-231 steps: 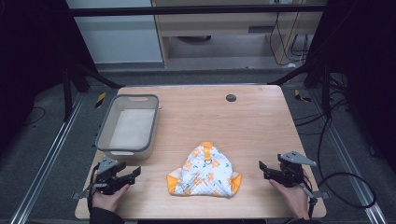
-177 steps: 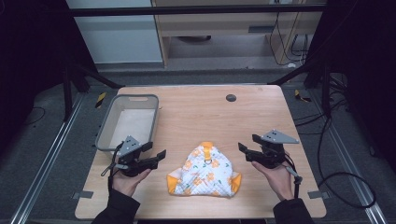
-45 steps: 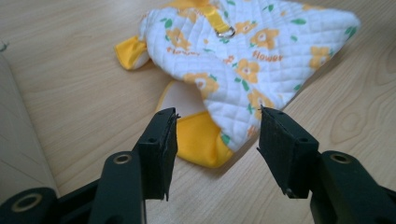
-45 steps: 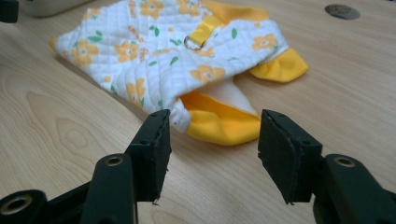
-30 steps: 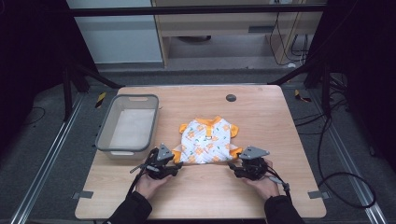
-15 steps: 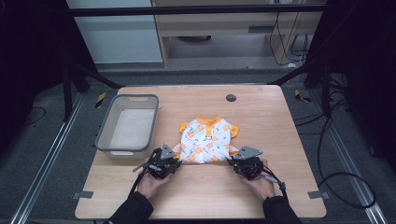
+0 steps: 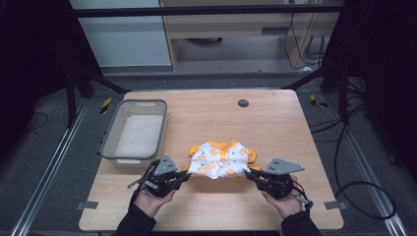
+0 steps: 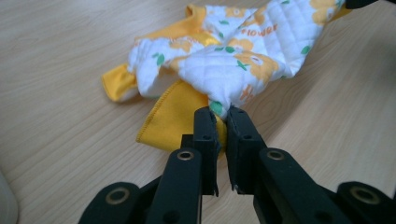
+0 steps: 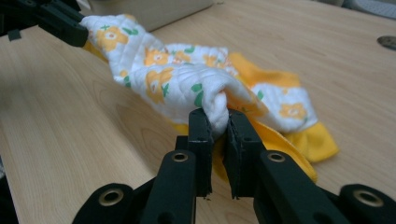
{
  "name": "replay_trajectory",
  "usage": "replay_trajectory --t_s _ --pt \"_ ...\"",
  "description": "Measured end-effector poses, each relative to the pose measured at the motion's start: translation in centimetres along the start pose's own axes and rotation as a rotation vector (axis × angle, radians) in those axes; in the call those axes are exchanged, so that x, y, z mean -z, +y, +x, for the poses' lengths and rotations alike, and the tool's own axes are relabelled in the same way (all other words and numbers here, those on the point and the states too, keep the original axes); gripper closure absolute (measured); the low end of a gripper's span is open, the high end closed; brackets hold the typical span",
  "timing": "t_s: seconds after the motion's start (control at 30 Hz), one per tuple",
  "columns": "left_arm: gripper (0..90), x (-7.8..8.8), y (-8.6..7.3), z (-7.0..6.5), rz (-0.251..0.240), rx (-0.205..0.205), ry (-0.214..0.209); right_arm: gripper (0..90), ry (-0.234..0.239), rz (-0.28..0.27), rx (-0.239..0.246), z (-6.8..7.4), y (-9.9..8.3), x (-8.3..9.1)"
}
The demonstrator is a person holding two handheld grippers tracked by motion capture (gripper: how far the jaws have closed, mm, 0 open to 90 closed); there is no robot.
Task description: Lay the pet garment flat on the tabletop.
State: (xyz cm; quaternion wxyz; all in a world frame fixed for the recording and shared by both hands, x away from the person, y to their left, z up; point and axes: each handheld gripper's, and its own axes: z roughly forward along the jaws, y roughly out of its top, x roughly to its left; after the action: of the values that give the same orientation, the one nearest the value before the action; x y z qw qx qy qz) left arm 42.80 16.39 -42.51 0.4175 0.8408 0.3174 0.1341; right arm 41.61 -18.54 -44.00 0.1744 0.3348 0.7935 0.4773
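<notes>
Both grippers (image 7: 186, 175) (image 7: 249, 175) are pinching the cloth's (image 7: 220, 158) near corners — thin grips may be slipping, dropping it crumpled.

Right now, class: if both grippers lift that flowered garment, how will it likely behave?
The flowered garment is probably floppy: it bunches and folds where the left gripper and right gripper pinch it. It likely sags between them. Its quilted cloth looks light, unlikely to slip.

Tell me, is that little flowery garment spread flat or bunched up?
Bunched up. The garment is crumpled in folds, with the left gripper and right gripper each pinching one end and holding it between them over the table.
</notes>
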Motion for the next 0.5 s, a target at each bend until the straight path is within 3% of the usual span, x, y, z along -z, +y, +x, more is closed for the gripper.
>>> replay_trajectory --t_s 0.13,0.17,0.3,0.37,0.5 --pt "83.1 -0.5 1.1 0.6 0.002 0.021 0.021 81.0 -0.015 0.0 -0.047 -0.9 1.1 -0.7" --pt "83.0 -1.5 1.8 1.6 0.013 0.062 0.039 80.5 -0.029 0.007 -0.069 -1.4 1.4 -1.2" --pt "82.1 -4.7 2.5 4.1 0.033 0.159 0.087 79.0 -0.131 0.064 -0.182 -3.9 1.5 -4.8" --pt "81.2 -6.6 2.2 5.2 0.048 0.201 0.106 78.8 -0.175 0.123 -0.198 -4.9 1.0 -6.9" --pt "77.1 -8.4 1.6 6.2 0.042 0.227 0.129 75.0 -0.211 0.141 -0.193 -5.7 0.2 -8.7"
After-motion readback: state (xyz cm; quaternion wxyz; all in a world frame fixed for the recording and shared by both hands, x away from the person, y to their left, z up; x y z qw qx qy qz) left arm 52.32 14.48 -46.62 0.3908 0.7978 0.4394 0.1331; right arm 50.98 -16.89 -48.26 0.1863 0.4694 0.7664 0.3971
